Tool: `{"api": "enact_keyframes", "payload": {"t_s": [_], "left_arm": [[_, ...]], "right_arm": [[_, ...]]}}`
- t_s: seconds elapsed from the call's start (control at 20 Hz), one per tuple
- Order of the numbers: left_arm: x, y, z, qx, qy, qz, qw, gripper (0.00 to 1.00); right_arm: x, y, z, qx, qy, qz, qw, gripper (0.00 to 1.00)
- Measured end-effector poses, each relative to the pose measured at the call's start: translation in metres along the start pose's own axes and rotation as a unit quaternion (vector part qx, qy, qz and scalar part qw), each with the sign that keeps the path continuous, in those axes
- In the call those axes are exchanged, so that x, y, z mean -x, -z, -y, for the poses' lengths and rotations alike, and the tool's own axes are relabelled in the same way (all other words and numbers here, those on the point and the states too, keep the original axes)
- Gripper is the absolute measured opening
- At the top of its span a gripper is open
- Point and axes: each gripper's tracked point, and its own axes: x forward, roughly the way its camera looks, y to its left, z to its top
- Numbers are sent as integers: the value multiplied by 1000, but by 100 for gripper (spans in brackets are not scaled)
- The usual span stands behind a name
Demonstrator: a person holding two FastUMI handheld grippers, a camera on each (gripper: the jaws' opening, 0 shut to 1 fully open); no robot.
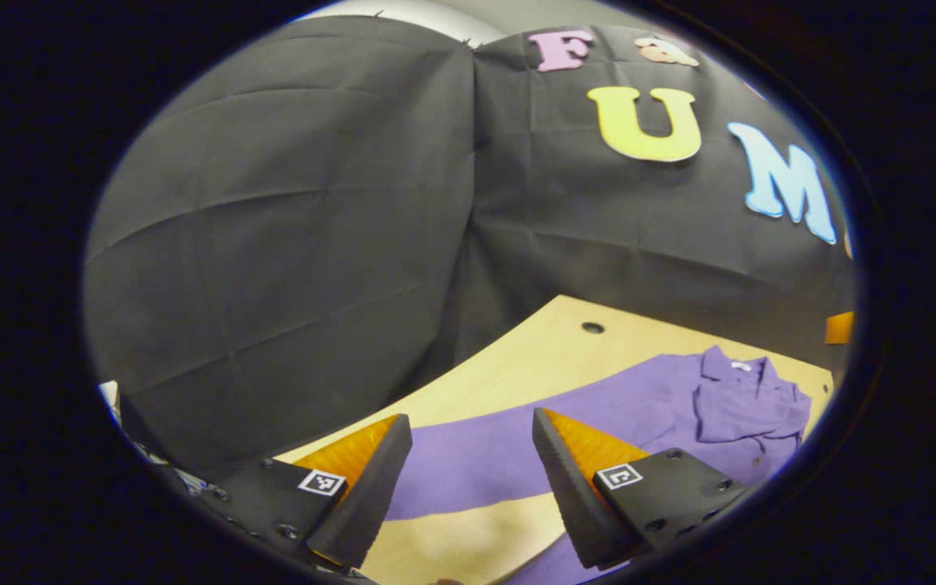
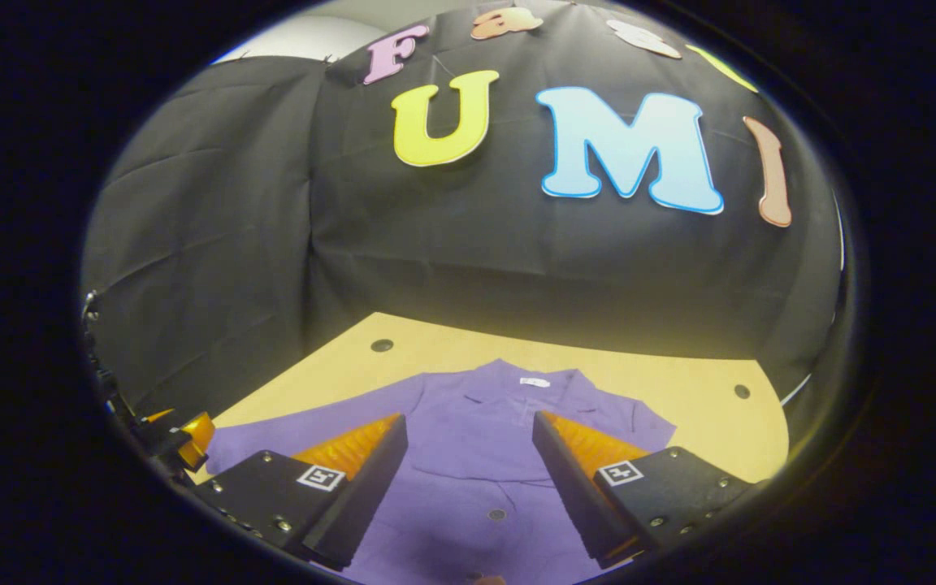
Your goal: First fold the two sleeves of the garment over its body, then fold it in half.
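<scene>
A purple collared shirt lies flat on the wooden desk, one long sleeve stretched out sideways. The left gripper hangs above that sleeve with its jaws apart, holding nothing. The right gripper, likewise spread and empty, hangs over the shirt's buttoned front.

Purple collared shirt, plain, no print; small white label at the neck, dark button on the front. Table light tan wood with dark round holes. Booth wall black cloth. Small black-and-white square markers on both gripper bodies.
</scene>
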Motion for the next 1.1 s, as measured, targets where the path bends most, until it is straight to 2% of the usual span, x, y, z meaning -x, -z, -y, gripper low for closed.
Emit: {"api": "enact_keyframes", "payload": {"t_s": [0.05,0.1,0.2,0.25,0.3,0.45,0.6,0.7,0.9,1.1], "left_arm": [[-6,10,-12,7,-15,-11,1000,99],[-13,19,-23,19,-31,-23,999,97],[-25,35,-45,43,-53,-48,996,99],[-31,45,-51,50,-60,-59,995,94],[-37,53,-56,55,-64,-69,994,99],[-49,68,-64,71,-73,-91,991,94],[-56,85,-72,87,-83,-117,986,99],[-60,96,-72,87,-84,-136,983,96],[-63,100,-70,85,-88,-146,982,99],[-69,104,-57,50,-84,-160,982,99]], "right_arm": [[4,2,1,6,3,-4,1000,97],[9,4,2,13,6,-8,1000,97],[15,7,5,18,12,-14,1000,97],[15,8,3,14,11,-17,1000,97],[15,9,2,8,9,-19,1000,97],[15,11,-4,5,4,-26,1000,97],[16,13,-13,8,-5,-29,1000,97],[18,14,-16,7,-10,-33,999,97],[20,15,-18,9,-15,-35,999,97],[23,15,-16,8,-16,-33,999,97]]}}
